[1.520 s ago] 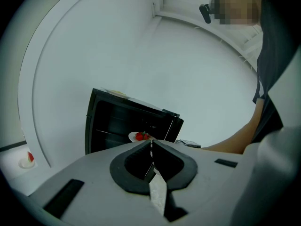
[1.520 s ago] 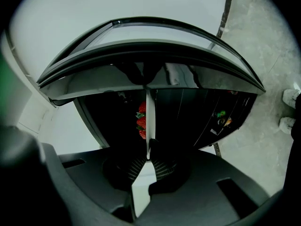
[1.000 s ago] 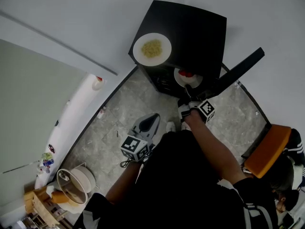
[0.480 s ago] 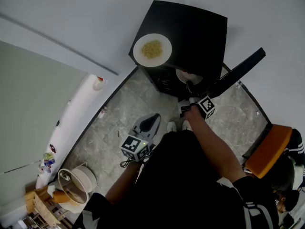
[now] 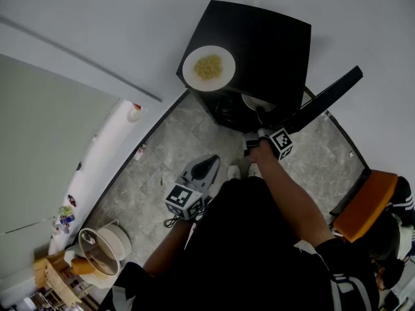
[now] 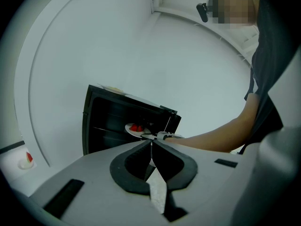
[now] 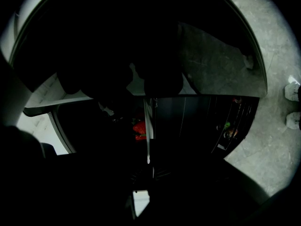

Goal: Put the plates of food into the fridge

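The person's right arm reaches straight forward, forearm bare, toward the black box-shaped fridge, whose door stands swung open to the right. The right gripper is at the fridge's open front. Its jaws are clamped on the near rim of a white round plate of red food, which shows edge-on between them in the right gripper view. The left gripper view shows that plate held level just inside the dark opening. Whether it rests on a shelf cannot be told.

The left arm is bent and kept low near the body, above the grey stone-patterned floor. The left gripper points toward the fridge but stays well apart from it. Its jaws are pressed together with nothing between them.

A second white round plate of yellow food sits on top of the fridge, near its front left corner.
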{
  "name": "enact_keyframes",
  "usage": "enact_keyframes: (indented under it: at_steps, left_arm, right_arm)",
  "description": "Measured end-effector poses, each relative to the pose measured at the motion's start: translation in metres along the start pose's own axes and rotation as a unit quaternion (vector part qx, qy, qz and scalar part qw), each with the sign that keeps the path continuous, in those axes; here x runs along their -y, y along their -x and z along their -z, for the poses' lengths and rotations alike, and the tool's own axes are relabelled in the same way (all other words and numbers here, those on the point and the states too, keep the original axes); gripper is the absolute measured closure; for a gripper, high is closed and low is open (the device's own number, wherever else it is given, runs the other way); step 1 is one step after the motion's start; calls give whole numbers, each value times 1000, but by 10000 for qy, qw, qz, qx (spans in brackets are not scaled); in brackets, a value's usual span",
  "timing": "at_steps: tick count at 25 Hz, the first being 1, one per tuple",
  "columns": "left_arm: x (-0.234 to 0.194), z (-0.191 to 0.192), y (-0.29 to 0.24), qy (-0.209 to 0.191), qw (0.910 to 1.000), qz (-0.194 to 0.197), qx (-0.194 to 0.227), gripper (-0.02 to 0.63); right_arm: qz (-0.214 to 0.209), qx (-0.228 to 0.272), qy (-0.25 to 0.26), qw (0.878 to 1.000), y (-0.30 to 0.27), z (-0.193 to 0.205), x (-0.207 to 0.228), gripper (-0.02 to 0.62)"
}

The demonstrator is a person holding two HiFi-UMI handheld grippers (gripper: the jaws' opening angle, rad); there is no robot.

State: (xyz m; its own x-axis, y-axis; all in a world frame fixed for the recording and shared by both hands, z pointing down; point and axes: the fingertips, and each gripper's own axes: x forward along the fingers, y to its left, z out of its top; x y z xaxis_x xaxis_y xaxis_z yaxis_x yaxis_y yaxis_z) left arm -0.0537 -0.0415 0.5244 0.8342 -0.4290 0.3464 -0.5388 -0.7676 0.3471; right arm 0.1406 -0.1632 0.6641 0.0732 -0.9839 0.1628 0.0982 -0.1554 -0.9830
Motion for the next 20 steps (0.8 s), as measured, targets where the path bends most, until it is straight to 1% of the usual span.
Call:
enact_keyframes:
  at_steps: [8,11,14,18,20]
  left_arm:
    - [1,1,-1,-22,10000,-15,-40,577]
    - [2,-1,-2,-42,10000,-26,-20,577]
    - [1,-3,-3,-31,10000,-44,4,581]
    - [0,0,-8,50,10000,-54,-60,584]
    - [2,1,-12,26,9999,-51,-115,584]
  right_arm:
    - [-46,296,125,9995,-3,-8,-1,561]
    - [-105,290,-14,9995,-1,-7,0,558]
    - [-91,154,-71,9998,5,-5,1,554]
    - [-120,-189,90,9997,20,2,0,510]
    - [-150,-359,193,9991,30,5,-1,506]
